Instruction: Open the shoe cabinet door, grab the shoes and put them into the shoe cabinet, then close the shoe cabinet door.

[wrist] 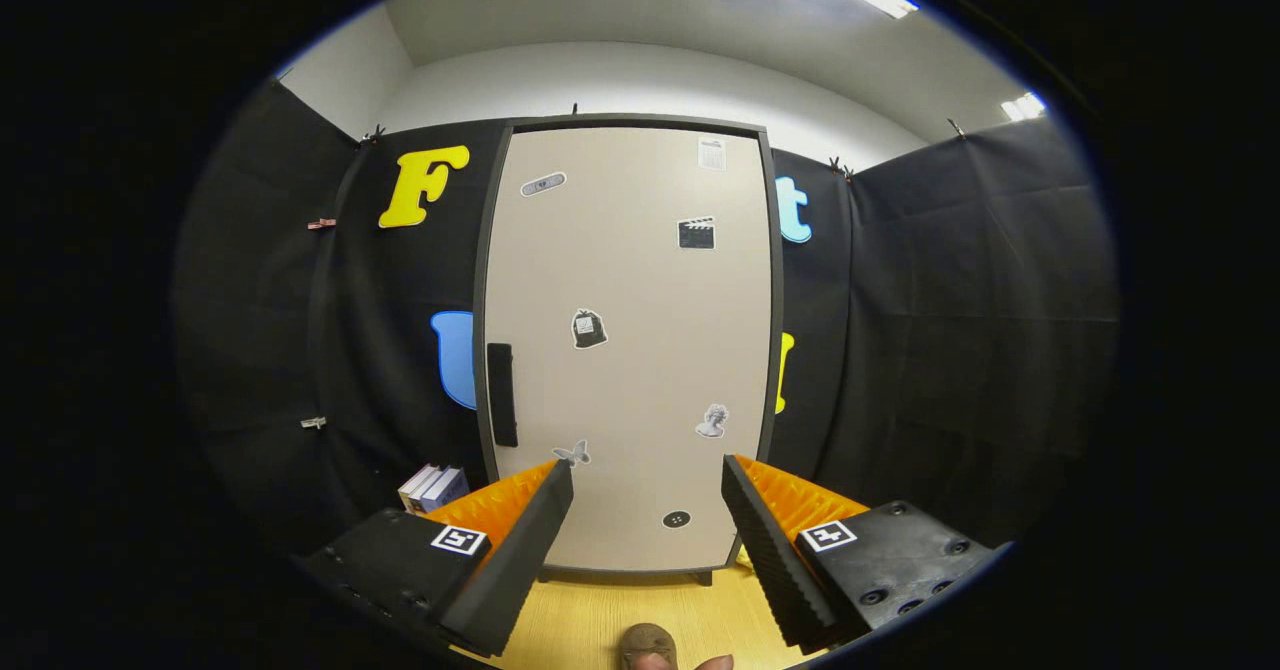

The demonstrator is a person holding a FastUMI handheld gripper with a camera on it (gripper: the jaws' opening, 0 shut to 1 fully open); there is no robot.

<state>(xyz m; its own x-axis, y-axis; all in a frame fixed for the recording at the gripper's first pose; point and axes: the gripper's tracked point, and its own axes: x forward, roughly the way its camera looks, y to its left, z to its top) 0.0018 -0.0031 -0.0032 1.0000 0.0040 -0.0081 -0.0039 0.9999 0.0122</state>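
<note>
Nearest to us, our tool point(648, 510) is released, its two ribbed fingers point(765, 550) spread wide with nothing between them. Just below the fingers, on the wooden floor point(590, 620), we see the brown toe of a shoe point(648, 642), well short of the shoe cabinet point(630, 350).

Beyond the fingers stands that cabinet, its beige door point(640, 280) closed and dotted with stickers. The dark vertical handle point(501, 394) sits on the cabinet's left edge, off to the left of our tool's line. A small stack of books point(433, 488) rests on the floor just left of the cabinet's base.

We judge the main risk is at the handle: it looks slim and flush, so approaching straight ahead would miss it, and a shallow pinch could slip off. Pulling hard might also rock the tall cabinet, and the swinging door could meet the shoe if we stand too close.
</note>
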